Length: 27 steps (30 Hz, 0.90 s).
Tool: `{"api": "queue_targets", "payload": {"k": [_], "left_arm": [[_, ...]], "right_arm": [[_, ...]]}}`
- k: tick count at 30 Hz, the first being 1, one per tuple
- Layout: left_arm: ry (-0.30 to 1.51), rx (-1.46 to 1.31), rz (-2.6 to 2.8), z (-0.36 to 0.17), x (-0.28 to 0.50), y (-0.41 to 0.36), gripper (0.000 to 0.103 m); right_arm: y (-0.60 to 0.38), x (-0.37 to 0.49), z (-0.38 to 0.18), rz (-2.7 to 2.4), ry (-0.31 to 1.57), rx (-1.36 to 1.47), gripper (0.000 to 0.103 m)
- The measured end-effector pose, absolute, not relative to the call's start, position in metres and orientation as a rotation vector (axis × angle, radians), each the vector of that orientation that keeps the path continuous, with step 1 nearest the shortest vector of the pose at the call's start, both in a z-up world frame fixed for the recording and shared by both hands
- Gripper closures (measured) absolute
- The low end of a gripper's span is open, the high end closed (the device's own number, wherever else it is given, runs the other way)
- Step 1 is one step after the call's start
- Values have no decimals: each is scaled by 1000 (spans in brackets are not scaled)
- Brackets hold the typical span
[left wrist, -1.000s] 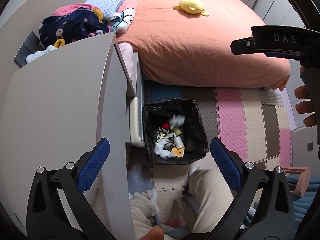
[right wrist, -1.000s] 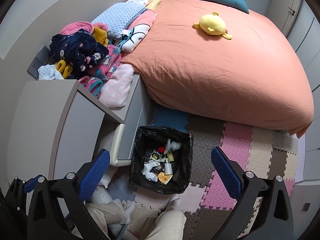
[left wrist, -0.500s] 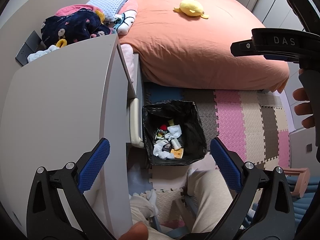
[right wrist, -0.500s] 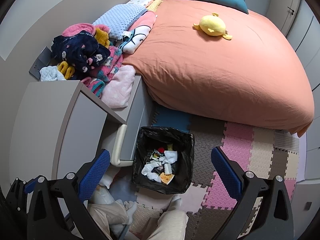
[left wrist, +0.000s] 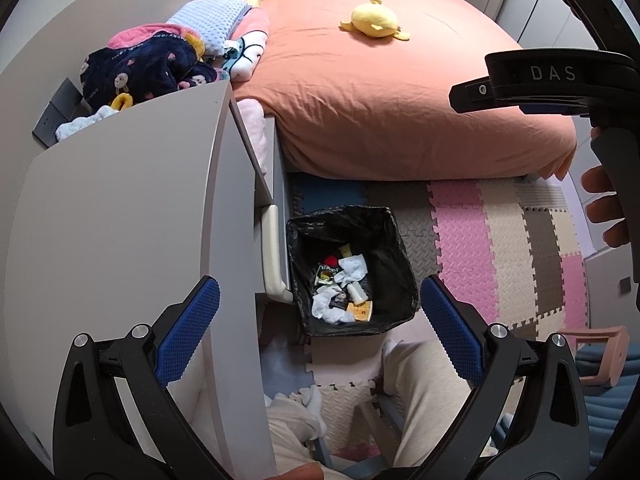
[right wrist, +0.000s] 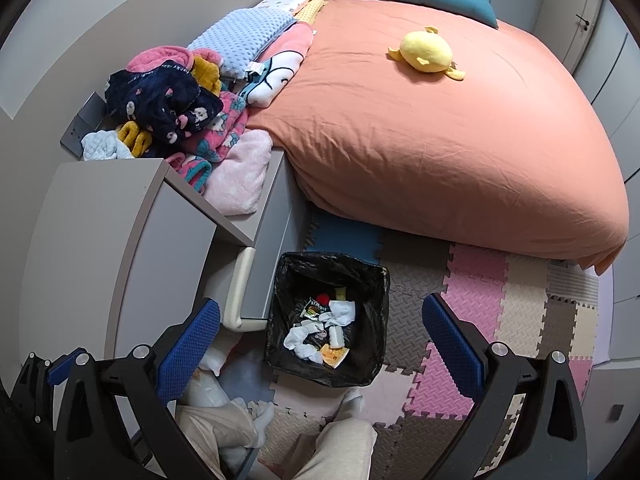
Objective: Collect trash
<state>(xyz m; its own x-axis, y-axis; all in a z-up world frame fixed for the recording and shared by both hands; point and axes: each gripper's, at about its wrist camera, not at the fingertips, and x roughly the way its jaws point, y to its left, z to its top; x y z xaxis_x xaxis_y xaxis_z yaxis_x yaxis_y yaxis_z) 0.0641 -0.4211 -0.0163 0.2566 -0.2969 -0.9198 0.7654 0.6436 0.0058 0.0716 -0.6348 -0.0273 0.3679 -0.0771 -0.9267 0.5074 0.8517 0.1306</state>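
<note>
Even daylight, sharp, fisheye-warped edges

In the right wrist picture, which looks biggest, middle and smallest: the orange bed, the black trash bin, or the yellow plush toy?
1. The orange bed looks by far the biggest.
2. The black trash bin comes next.
3. The yellow plush toy looks smallest, though it lies farther from the camera, which shrinks it somewhat.

Only properly readable text is "DAS" in pale capitals on the black plastic body of the right gripper [left wrist: 560, 76], up at 2 o'clock in the left wrist view. Lettering on the navy fleece garment [right wrist: 160, 96] is too blurry.
</note>
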Motion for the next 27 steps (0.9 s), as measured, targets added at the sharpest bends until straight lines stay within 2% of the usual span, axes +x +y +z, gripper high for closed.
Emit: {"api": "queue_targets", "payload": {"k": [27], "left_arm": [[1088, 511, -756, -17, 64, -418, 6]], "right_arm": [[-632, 69, -26, -387, 1146, 426, 2]]}}
